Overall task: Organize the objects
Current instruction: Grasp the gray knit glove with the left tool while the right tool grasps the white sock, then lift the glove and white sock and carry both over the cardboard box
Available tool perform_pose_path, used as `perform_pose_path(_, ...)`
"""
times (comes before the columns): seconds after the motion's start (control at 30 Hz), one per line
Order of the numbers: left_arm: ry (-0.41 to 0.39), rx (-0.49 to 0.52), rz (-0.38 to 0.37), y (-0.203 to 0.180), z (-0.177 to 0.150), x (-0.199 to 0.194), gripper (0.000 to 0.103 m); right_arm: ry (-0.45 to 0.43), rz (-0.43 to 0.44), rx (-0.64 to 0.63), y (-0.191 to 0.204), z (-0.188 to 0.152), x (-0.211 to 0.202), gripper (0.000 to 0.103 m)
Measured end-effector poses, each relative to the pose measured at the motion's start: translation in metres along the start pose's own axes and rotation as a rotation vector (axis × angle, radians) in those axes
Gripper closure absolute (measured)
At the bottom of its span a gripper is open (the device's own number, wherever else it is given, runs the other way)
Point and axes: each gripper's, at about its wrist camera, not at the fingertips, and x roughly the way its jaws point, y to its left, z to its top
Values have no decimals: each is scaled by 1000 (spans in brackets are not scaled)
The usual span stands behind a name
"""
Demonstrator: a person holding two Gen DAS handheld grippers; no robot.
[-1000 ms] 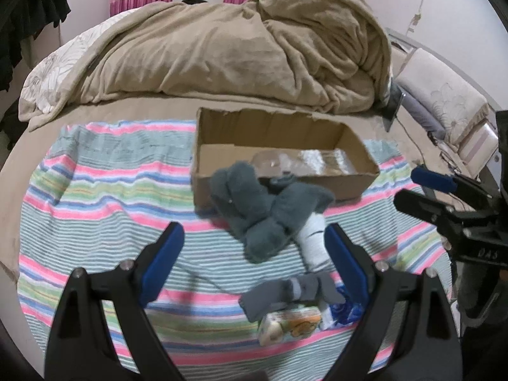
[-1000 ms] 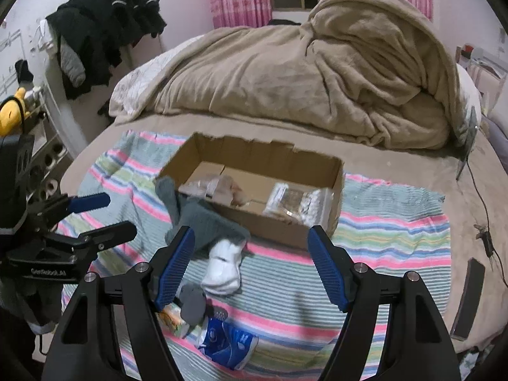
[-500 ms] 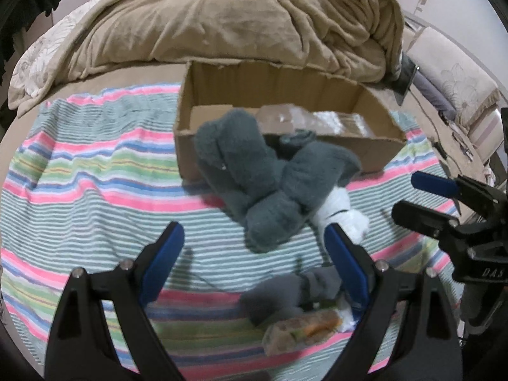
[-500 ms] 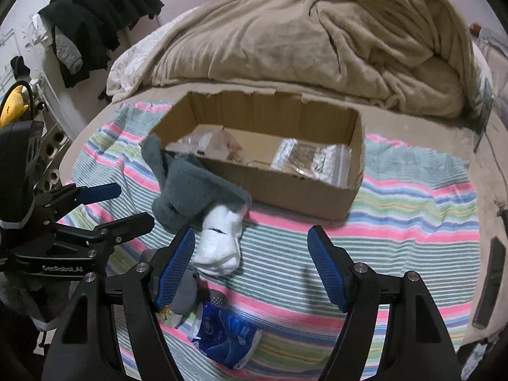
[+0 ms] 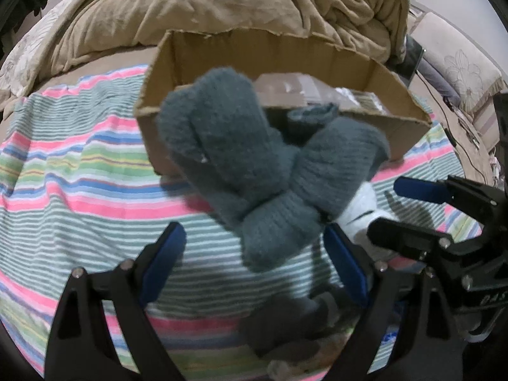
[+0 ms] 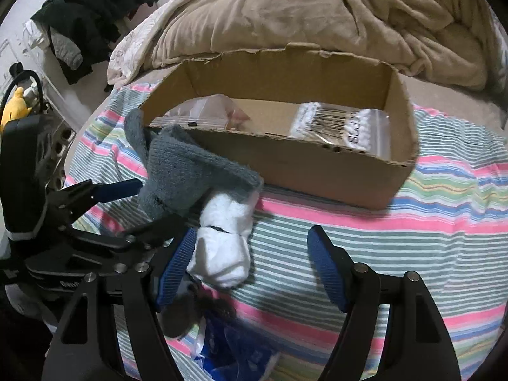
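grey socks (image 5: 254, 171), striped blanket (image 5: 79, 171)

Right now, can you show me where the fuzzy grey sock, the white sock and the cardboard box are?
grey sock (image 5: 241, 171), left wrist view, on its thick folded middle.
white sock (image 6: 227, 247), right wrist view, on its bunched middle.
cardboard box (image 6: 317, 168), right wrist view, on its near outer wall.
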Motion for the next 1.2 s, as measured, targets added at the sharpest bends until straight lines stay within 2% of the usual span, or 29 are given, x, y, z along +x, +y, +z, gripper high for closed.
perform_pose_path(0.17,-22,2,-30,4,2,3,28,29,13,-20,3,0,13,27)
perform_pose_path(0.27,-32,27,-49,1,1,4,45,50,37,-22,5,-1,21,28)
perform_pose_path(0.33,-40,28,-60,1,1,2,50,57,57,-19,6,-1,24,33)
perform_pose_path(0.37,-43,31,-64,0,0,1,52,57,64,-16,6,-1,25,41)
perform_pose_path(0.4,-45,37,-68,-1,0,0,55,55,66,-16,6,0,25,53)
perform_pose_path(0.47,-58,45,-70,-4,-1,-4,56,54,88,-18,7,-1,23,64)
perform_pose_path(0.6,-61,25,-102,-3,-3,-11,57,45,83,-31,9,-5,16,66)
perform_pose_path(1.2,-141,13,-105,2,-13,-60,58,-16,50,-52,17,-19,-26,66)
